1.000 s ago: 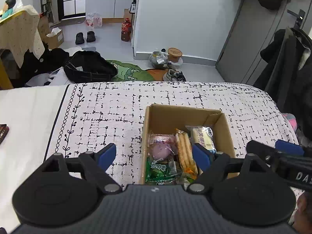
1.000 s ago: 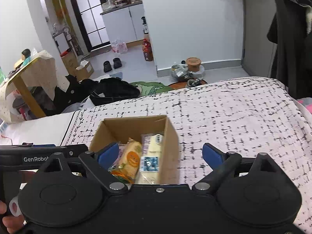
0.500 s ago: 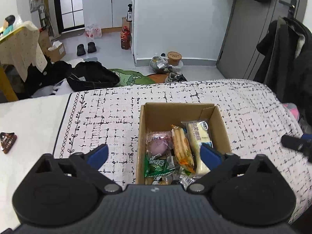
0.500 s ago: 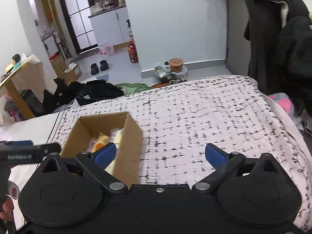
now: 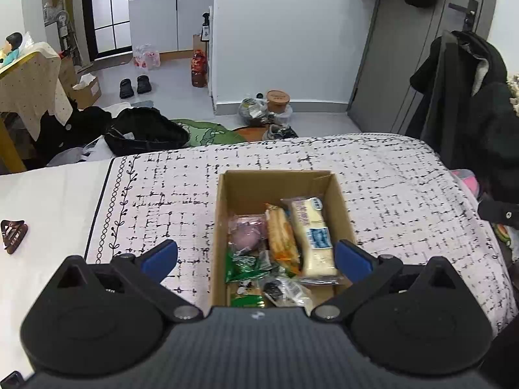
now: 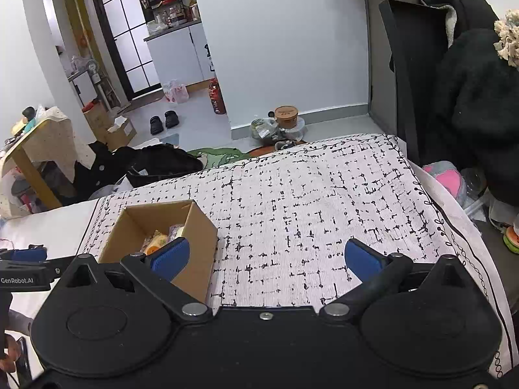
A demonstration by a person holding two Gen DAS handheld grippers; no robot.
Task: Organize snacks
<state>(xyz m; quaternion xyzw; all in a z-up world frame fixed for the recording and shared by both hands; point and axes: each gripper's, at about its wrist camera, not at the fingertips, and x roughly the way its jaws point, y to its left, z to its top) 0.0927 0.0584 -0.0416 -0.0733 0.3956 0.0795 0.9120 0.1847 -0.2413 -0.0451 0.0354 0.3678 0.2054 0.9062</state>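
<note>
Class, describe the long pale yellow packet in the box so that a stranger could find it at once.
On the black-and-white patterned bedspread stands an open cardboard box of snacks. Inside, against its right wall, lies the pale yellow packet. It is the longest and lightest item, the only one with a blue label, beside a narrower orange packet.

Cardboard box (image 5: 223,214): matt brown corrugated paperboard. Snack packets (image 5: 311,233): glossy, crinkled plastic film. Bedspread (image 6: 324,201): woven cloth, ribbed matt texture. Left gripper (image 5: 256,259): matt black plastic, blue rubbery pads (image 5: 160,256), bright metal pivot screws (image 5: 181,312).
</note>
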